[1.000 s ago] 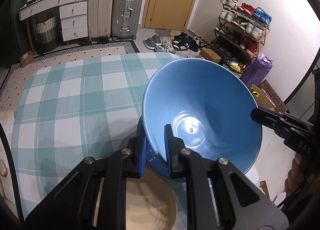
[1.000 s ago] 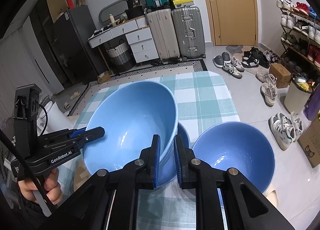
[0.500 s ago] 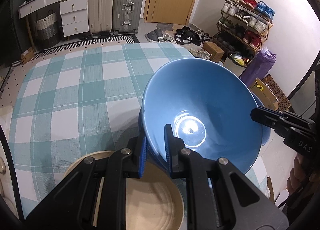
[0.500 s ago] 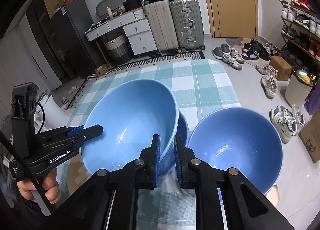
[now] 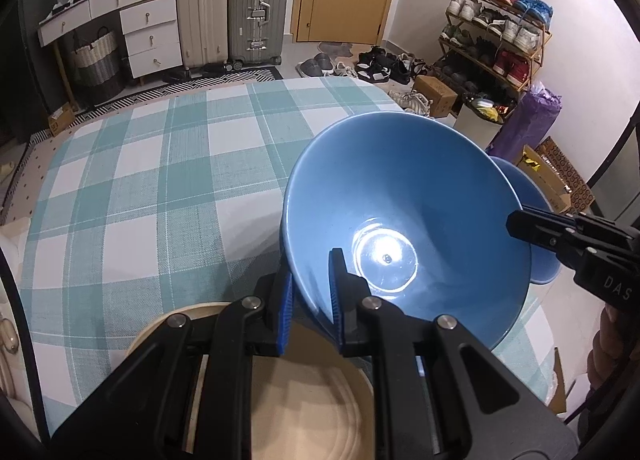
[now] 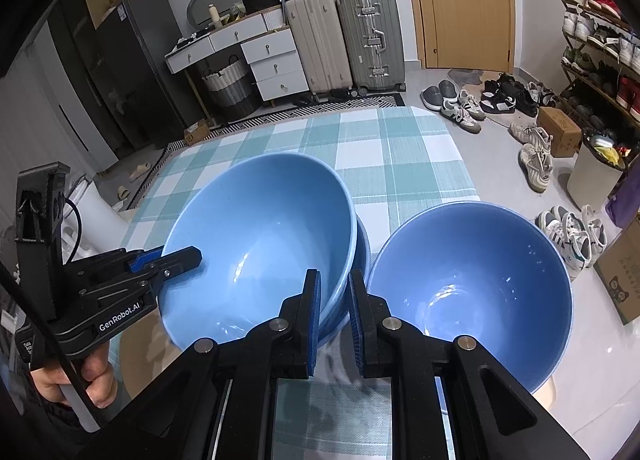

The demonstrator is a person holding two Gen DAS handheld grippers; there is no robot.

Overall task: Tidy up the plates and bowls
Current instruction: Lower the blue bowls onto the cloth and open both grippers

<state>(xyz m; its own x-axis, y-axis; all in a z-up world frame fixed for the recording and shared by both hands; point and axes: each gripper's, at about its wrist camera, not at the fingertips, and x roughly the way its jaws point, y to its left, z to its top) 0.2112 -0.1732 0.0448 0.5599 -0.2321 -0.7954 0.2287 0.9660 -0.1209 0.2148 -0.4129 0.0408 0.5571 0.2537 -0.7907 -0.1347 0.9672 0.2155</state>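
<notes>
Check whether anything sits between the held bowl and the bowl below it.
Nothing visible does. The held bowl hangs right over the lower bowl, whose rim peeks out at the side; the lower bowl's inside is hidden.

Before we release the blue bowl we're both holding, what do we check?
1. Left gripper shut on held bowl rim: ok.
2. Right gripper shut on the opposite rim: ok.
3. Held bowl centred over lower bowl: ok, its rim shows just beneath.
4. Held bowl fully seated in lower bowl: cannot tell.
5. Right gripper's outer finger clear of neighbouring bowl: cannot tell, very close.
</notes>
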